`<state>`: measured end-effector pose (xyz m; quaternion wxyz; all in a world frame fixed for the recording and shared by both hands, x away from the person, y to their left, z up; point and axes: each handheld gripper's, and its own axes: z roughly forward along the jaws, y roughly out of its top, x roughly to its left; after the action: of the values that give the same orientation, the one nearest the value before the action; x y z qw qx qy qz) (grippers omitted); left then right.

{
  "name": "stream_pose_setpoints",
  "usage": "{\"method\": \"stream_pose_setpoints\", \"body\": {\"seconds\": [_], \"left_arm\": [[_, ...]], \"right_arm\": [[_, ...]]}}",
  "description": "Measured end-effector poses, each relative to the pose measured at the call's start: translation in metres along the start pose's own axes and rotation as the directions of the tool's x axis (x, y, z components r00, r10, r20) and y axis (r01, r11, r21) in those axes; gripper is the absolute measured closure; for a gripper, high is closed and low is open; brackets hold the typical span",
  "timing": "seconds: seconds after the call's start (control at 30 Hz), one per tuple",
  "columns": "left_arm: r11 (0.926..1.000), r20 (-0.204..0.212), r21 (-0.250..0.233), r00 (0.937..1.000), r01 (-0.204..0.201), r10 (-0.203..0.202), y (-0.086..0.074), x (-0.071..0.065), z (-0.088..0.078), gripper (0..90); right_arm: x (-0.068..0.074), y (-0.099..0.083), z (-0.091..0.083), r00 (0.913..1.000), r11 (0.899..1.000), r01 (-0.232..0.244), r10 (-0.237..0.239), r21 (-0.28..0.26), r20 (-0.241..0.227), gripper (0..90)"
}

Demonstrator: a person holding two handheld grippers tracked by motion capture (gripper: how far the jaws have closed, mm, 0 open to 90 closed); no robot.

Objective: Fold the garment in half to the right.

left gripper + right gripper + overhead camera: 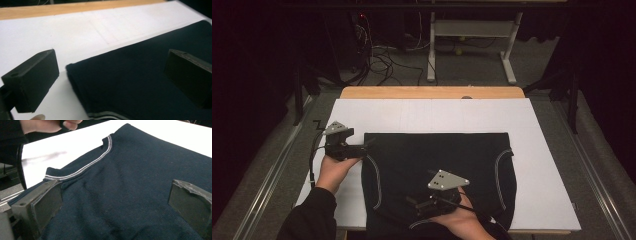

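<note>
Navy garment (437,165) lies folded, long axis crosswise; both tongs gape wide, empty.

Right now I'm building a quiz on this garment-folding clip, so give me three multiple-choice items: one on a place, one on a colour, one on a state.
1. Where does the left hand-held gripper sit?
A. at the garment's far left corner
B. on the wooden edge
C. off the table

2. What colour is the sheet under the garment?
A. white
B. green
C. red

3. How do the right hand-held gripper's jaws stand?
A. shut on the garment
B. open, apart over the garment
C. shut on a cable

Answers:
1. A, the high view puts it at that corner, and the left gripper view shows the corner between its jaws.
2. A, the sheet shows white around the dark garment.
3. B, the right gripper view shows wide cloth between the two jaws.
</note>
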<state>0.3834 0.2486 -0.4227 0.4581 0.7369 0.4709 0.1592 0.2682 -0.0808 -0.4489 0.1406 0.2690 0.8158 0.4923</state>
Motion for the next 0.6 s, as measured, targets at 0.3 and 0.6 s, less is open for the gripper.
{"method": "stream_pose_setpoints", "body": {"seconds": [0.3, 0.6], "left_arm": [[0.9937, -0.066, 0.075, 0.9948, 0.083, -0.078, 0.004, 0.025, 0.018, 7.8], [0.9721, -0.075, 0.160, 0.9840, 0.172, -0.162, -0.008, 0.033, 0.059, 17.7]], "right_arm": [[0.008, 0.002, 0.002, 0.9997, 1.000, 0.020, -0.020, -0.016, -0.012, 0.3], [0.015, -0.002, 0.005, 0.9998, 1.000, 0.012, -0.012, 0.015, -0.016, 0.3]]}}
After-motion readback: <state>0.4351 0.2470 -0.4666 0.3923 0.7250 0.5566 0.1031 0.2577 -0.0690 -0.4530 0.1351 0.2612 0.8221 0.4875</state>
